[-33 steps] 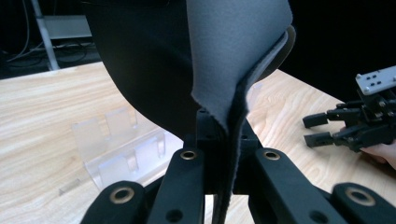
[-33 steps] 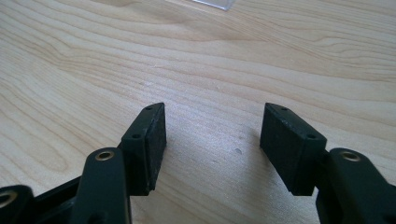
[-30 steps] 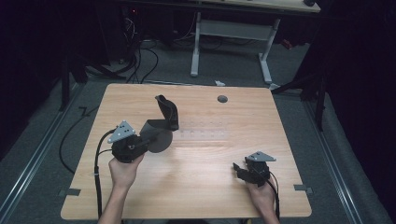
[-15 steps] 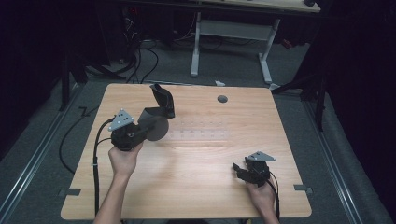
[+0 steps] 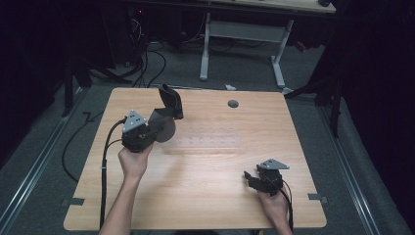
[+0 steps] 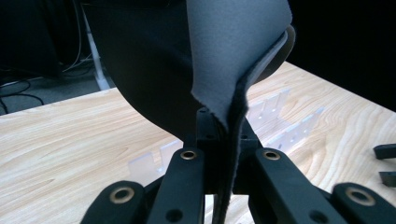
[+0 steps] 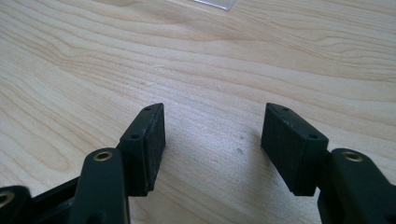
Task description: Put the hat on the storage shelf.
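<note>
My left gripper (image 5: pixel 155 128) hovers over the left part of the wooden table (image 5: pixel 205 205), shut on a floppy dark pad (image 5: pixel 169 104) with a grey face and a black foam back. The pad curls upward from the jaws. In the left gripper view the pad's edge (image 6: pixel 233 70) is pinched between the two black fingers (image 6: pixel 187 186), and the rest rises and hides much of what lies behind. My right gripper (image 5: pixel 252 178) rests low at the table's near right, open, with bare wood between its pads (image 7: pixel 152 140).
A clear plastic rack (image 5: pixel 208 142) lies flat on the middle of the table, and it shows in the left gripper view (image 6: pixel 275 109) beyond the pad. A round cable hole (image 5: pixel 233 104) sits near the far edge. Cables (image 5: pixel 105 166) trail off the left side.
The left hand has carried the pad toward the far left of the table, and the pad now stands more upright. The right gripper has stayed where it was.
</note>
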Tool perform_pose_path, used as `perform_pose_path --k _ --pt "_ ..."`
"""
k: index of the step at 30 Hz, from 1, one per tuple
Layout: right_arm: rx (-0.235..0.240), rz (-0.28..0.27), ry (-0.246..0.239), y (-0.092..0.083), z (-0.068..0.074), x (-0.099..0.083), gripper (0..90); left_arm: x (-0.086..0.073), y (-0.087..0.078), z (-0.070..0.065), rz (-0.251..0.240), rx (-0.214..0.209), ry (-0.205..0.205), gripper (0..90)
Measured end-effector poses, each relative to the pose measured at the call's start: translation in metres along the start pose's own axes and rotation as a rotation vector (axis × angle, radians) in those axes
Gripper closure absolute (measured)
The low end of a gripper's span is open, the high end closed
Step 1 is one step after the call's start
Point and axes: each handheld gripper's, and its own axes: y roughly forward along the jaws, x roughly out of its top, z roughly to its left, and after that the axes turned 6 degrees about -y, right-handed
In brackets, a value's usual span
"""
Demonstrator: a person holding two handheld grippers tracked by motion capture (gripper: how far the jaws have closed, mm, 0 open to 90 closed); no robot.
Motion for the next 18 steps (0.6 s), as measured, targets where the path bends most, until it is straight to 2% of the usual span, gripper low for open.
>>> perform_pose_path --k 12,18 --pt "0.000 0.001 0.000 0.000 0.000 0.000 39.8 -0.007 0.012 0.011 -0.007 0.064 0.053 85.9" --pt "0.001 0.001 0.000 0.000 0.001 0.000 39.6 -0.009 0.016 0.014 -0.005 0.080 0.064 85.9"
